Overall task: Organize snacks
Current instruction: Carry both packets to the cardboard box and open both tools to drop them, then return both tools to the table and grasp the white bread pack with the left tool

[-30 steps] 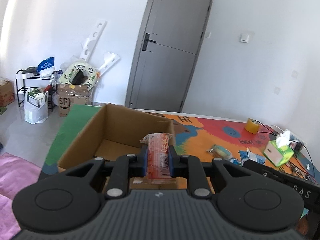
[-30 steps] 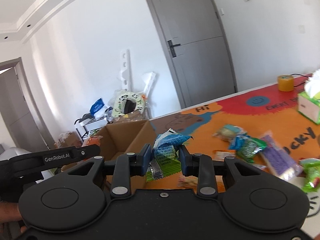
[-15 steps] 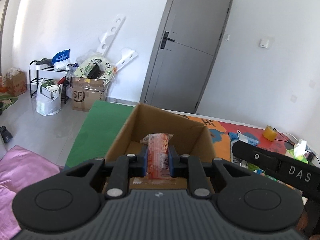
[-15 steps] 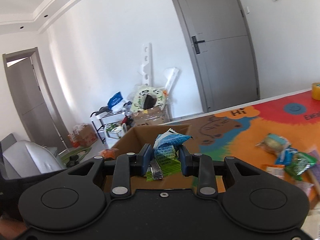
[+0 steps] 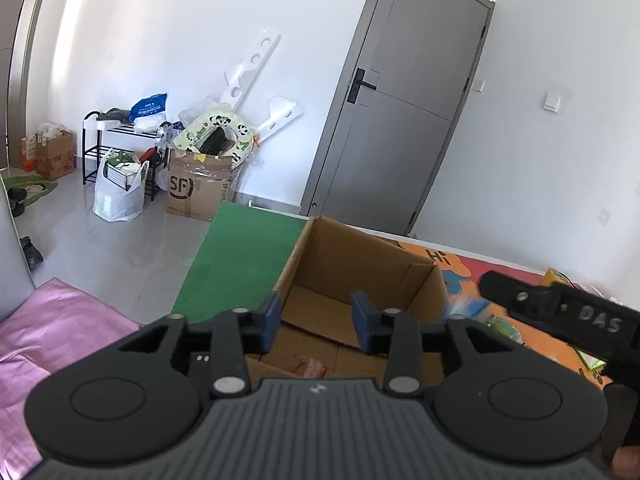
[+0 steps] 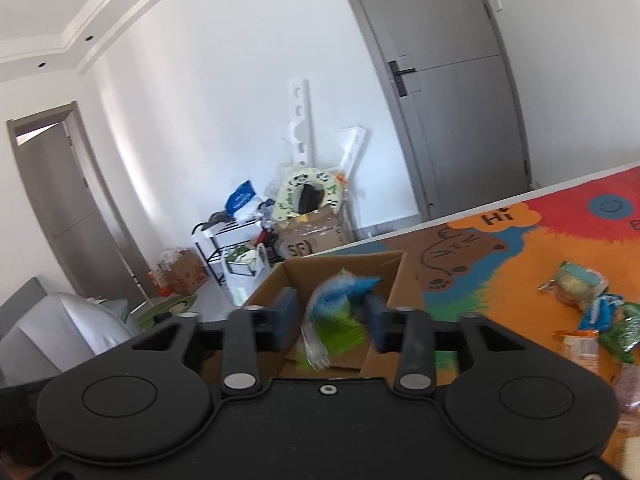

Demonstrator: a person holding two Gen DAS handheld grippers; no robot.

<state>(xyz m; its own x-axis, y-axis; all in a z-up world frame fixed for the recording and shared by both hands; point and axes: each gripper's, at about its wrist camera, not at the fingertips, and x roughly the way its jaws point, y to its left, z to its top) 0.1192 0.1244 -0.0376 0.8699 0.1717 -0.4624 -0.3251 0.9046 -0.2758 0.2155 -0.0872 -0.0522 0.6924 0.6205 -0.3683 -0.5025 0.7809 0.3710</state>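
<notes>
As both claws are opening above the open brown cardboard box point(image 5: 352, 280) at the desk's left end, the left claw point(image 5: 316, 322) is empty, and the blurred blue-green snack packet point(image 6: 336, 320) drops free from the right claw point(image 6: 332, 322) into it.

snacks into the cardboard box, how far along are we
Done: a red packet lies on the floor of the cardboard box. The left gripper is opening with nothing between its jaws. In hand: the right gripper is opening above the box, and the blurred blue-green packet looks to be dropping free. Left: several snacks on the orange mat, such as the biscuit pack.
</notes>
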